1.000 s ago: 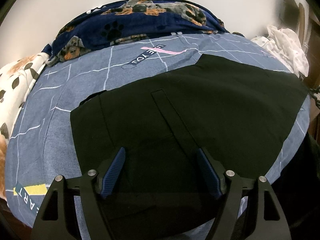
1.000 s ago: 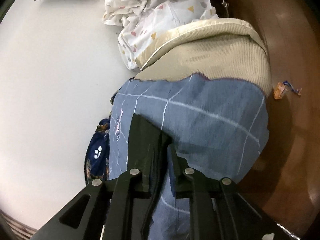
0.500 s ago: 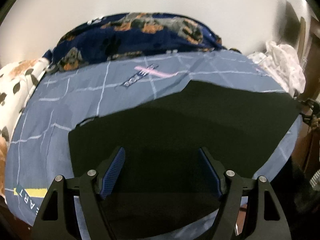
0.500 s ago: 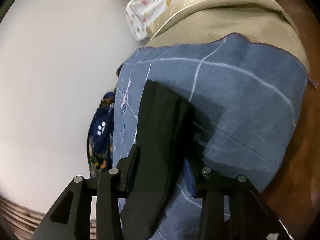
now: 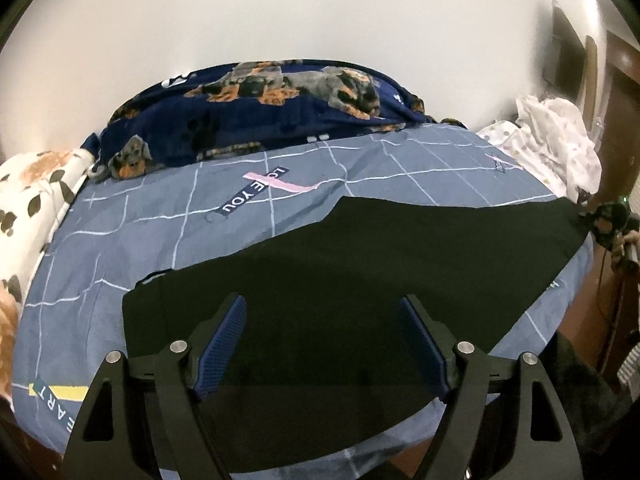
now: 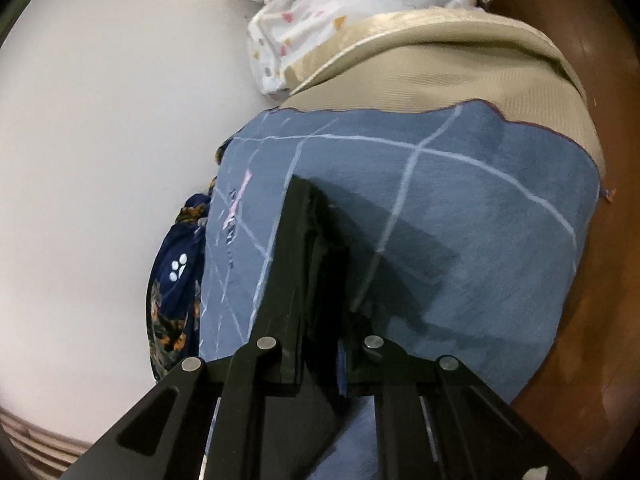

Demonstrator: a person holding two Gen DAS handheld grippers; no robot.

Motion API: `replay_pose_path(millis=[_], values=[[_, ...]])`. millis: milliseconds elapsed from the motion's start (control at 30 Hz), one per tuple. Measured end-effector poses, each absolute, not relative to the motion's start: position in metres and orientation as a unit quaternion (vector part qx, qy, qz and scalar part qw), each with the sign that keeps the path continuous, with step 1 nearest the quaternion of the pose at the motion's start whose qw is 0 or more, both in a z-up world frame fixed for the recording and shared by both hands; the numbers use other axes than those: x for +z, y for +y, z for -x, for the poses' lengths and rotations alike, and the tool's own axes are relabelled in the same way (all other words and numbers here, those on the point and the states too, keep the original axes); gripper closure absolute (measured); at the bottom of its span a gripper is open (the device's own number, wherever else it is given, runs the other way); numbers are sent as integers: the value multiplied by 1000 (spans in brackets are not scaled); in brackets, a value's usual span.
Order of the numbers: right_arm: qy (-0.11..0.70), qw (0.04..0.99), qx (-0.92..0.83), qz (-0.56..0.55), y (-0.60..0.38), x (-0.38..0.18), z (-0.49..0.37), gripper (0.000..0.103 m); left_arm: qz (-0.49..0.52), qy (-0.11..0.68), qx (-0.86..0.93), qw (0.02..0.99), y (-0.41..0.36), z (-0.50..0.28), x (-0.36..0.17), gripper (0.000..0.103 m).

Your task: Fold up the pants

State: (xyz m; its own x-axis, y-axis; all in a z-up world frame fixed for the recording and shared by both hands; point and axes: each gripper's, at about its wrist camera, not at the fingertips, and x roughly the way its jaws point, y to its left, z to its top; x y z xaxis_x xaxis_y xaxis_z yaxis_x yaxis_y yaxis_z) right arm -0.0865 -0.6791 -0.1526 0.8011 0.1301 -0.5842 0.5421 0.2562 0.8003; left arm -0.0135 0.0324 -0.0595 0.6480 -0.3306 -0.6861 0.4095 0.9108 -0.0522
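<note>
The black pants (image 5: pixel 360 272) lie flat across the blue checked bedsheet (image 5: pixel 160 240), stretched from lower left to the right edge. My left gripper (image 5: pixel 324 344) is open above the near part of the pants, its blue pads (image 5: pixel 224 340) wide apart and holding nothing. In the left wrist view my right gripper (image 5: pixel 608 224) shows at the pants' far right corner. In the right wrist view my right gripper (image 6: pixel 320 240) is shut on the folded black pants edge (image 6: pixel 304 280), held over the sheet (image 6: pixel 460 220).
A navy dog-print blanket (image 5: pixel 260 108) lies bunched along the wall. A white spotted cloth (image 5: pixel 556 148) and a beige mattress end (image 6: pixel 440 68) are at the bed's right end. A leaf-print cover (image 5: pixel 24 200) lies at left. Brown floor (image 6: pixel 608 280) borders the bed.
The left gripper drew back and up, so more wall shows. The right gripper closed on the pants' corner again after opening wider half a second ago, and pulled the fabric out flat.
</note>
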Motion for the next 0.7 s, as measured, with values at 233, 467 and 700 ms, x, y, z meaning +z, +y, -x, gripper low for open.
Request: replay_pose_path(millis=[233,467,700], values=[[295,772,-117,-551,-654,-124,76,92,-50,380,-192,904,36,8,-65,24],[303,783,-101,-534,-628,-108,64,92,-24,390,-158,907,51,2,-70,23],[310,793,-89,-517,-598,-96,56,92,-32,397,-124,909,60,-3,-77,23]])
